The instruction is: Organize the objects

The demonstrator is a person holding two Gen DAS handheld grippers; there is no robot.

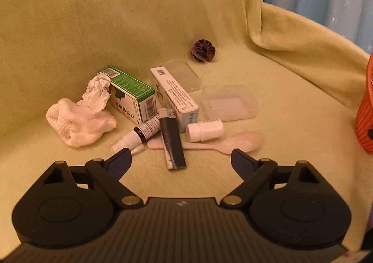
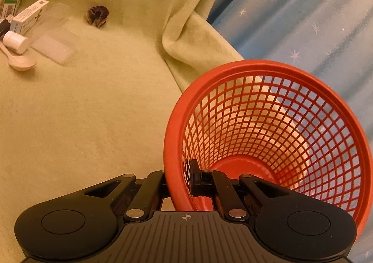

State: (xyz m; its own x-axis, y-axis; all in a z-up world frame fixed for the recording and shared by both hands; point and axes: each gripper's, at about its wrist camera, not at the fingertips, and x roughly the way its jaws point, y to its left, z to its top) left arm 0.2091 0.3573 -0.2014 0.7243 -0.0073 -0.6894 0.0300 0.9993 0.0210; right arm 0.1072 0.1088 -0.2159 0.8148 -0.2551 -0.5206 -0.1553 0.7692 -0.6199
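Left gripper [image 1: 180, 157] jaws wide apart, empty, near lighter [image 1: 172, 139]; right gripper [image 2: 184, 178] jaws clamped on basket [image 2: 268, 67] rim.

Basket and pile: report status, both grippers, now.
Right gripper shut on the red basket rim; basket empty. Left gripper open, nothing between its fingers, lighter just ahead. Lighter lies across the spoon.

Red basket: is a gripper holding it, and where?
Yes. The right gripper is shut on the red basket, pinching its near rim and mesh wall. The left gripper is open, holding nothing.
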